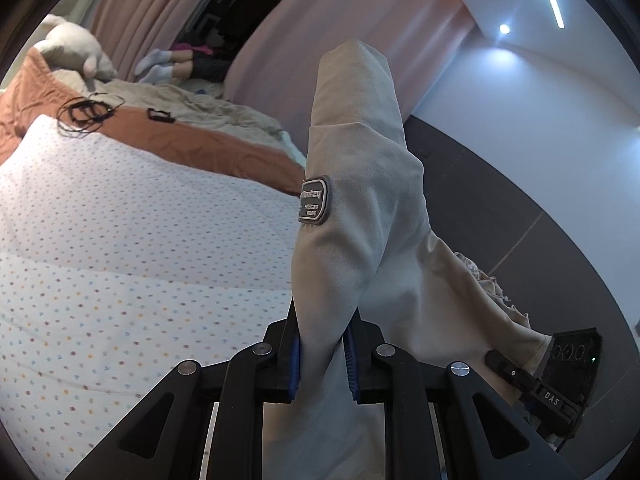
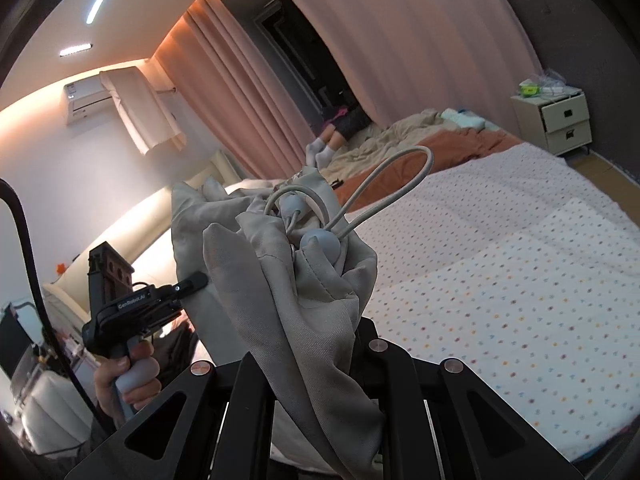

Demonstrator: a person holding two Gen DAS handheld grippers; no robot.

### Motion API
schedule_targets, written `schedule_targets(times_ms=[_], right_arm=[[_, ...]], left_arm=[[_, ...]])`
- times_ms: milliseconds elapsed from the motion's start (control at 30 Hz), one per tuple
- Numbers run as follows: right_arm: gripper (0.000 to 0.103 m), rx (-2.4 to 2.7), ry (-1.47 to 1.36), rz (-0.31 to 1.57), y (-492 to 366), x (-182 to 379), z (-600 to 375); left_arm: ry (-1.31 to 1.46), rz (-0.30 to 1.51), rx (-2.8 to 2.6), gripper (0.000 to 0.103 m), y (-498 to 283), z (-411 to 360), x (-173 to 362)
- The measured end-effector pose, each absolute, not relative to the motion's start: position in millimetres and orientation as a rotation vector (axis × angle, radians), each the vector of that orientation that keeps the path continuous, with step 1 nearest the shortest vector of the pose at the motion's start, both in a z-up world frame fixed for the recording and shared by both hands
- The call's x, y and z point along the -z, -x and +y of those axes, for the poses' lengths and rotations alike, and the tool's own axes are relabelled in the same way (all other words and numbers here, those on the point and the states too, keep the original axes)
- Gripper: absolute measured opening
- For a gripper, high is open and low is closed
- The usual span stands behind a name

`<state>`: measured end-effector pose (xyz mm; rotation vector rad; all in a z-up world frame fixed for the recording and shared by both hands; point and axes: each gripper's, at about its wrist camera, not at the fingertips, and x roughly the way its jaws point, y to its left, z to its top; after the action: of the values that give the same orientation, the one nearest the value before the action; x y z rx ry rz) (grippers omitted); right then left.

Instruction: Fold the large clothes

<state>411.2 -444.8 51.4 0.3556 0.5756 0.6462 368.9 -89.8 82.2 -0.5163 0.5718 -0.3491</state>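
A light grey garment [image 1: 360,200] with a dark sewn-on logo patch [image 1: 315,200] hangs in the air above the bed. My left gripper [image 1: 323,364] is shut on a fold of it, blue pads pressing both sides. My right gripper [image 2: 316,344] is shut on another bunched part of the same garment [image 2: 280,272], where a grey drawcord loop [image 2: 400,168] and round toggles [image 2: 320,244] stick up. The right gripper also shows at the lower right of the left wrist view [image 1: 508,368]. The left gripper, held in a hand, shows at the left of the right wrist view [image 2: 192,282].
A bed with a white dotted cover [image 1: 120,240] lies below, with an orange blanket [image 1: 192,136] and beige bedding beyond. Black cables [image 1: 86,112] lie on the blanket. A person in white socks [image 2: 320,150] lies by pink curtains. A white nightstand [image 2: 556,120] stands at the right.
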Motion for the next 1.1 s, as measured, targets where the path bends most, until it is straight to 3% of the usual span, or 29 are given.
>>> schedule_targets(times_ms=[600,1100], right_arm=[[0.011,-0.418,-0.255,0.501,-380.0,-120.4,-586.2],[0.010,-0.219,-0.229,0.510,-368.0,-141.1,-684.4]], left_arm=[[0.441,0.598,0.586,0.017,-392.6,-263.5,-121.2],[0.394,0.678,0.750,0.017,-423.4,-387.3,-109.2]])
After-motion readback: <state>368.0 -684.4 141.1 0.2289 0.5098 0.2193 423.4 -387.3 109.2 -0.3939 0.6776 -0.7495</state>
